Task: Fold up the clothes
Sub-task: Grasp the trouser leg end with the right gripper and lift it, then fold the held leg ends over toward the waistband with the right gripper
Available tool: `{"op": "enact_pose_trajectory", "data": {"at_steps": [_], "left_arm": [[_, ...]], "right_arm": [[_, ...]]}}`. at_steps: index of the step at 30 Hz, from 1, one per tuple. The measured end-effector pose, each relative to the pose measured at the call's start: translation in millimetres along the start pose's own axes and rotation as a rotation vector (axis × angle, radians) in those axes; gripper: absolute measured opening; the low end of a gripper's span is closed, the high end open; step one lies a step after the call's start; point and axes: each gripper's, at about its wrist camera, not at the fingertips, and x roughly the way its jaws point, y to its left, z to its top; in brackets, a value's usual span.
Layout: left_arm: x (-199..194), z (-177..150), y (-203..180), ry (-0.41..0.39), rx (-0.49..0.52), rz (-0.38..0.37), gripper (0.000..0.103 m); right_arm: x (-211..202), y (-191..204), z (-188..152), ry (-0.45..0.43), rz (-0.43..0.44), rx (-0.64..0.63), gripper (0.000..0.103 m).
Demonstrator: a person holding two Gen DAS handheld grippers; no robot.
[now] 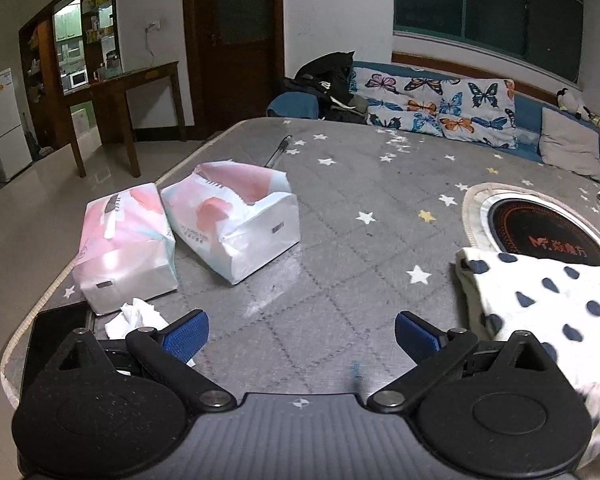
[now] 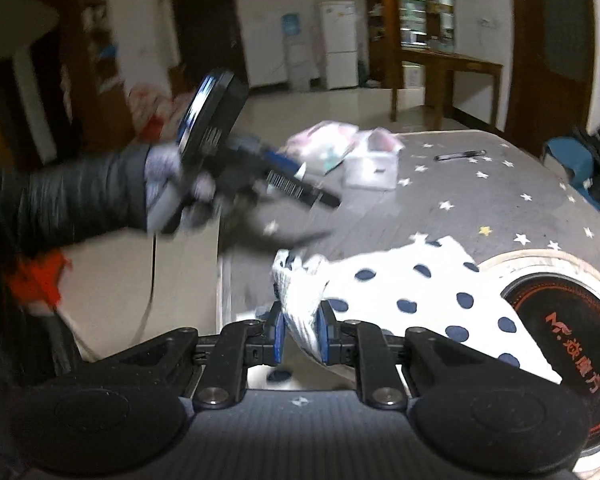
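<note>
My right claw (image 2: 299, 330) is pinched narrow on a bunched edge of the white garment with dark blue dots (image 2: 412, 296); the cloth rises between the blue pads (image 2: 322, 330) and spreads away to the right and forward across the worktop (image 2: 480, 184), which is covered in grey cloth with white stars. The far part of the garment lies over the near-left rim of a round black cooktop (image 2: 560, 320) with orange lettering set into the worktop.

My left claw (image 1: 302, 332) stands wide, nothing between its blue pads (image 1: 186, 334), over bare grey cover. From this view the dotted garment (image 1: 548, 300) sits just to the right of the claw, its nearest edge close beside the right finger, though I cannot tell whether they touch. It overlaps the cooktop (image 1: 540, 224) behind it.

From the right wrist view I see the left claw (image 2: 300, 196) held up in the air by a gloved hand (image 2: 168, 188) with a dark sleeve, left of the garment and apart from it; it is blurred.

Ahead-left of the left claw lie two tissue packs (image 1: 188, 232), side by side, with a crumpled tissue (image 1: 134, 318) near the left finger and a dark phone (image 1: 56, 340) at the worktop's edge. A pen (image 1: 278, 151) lies farther back.
</note>
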Motion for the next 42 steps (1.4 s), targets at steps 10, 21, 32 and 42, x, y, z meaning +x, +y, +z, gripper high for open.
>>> {"op": "enact_pose_trajectory", "data": {"at_steps": [10,21,32,42], "left_arm": [[-31.6,1.2,-31.5,-0.05,0.053,-0.144,0.101],[-59.0,-22.2,-68.0,-0.073,0.132,-0.298,0.101],[-71.6,-39.2,-101.6,-0.117,0.211,-0.448,0.082],[-68.7,-56.4,-119.7,-0.078,0.258,-0.548,0.06]], "right_arm": [[18.9,26.4,-27.5,0.087,-0.044,-0.128,0.025],[-1.7,23.8,-30.9,0.065,-0.049,-0.037,0.027],[-2.3,-55.5,-30.6,-0.018,-0.283,0.299,0.034],[36.6,-118.2,-39.2,-0.02,-0.402,0.438,0.037]]}}
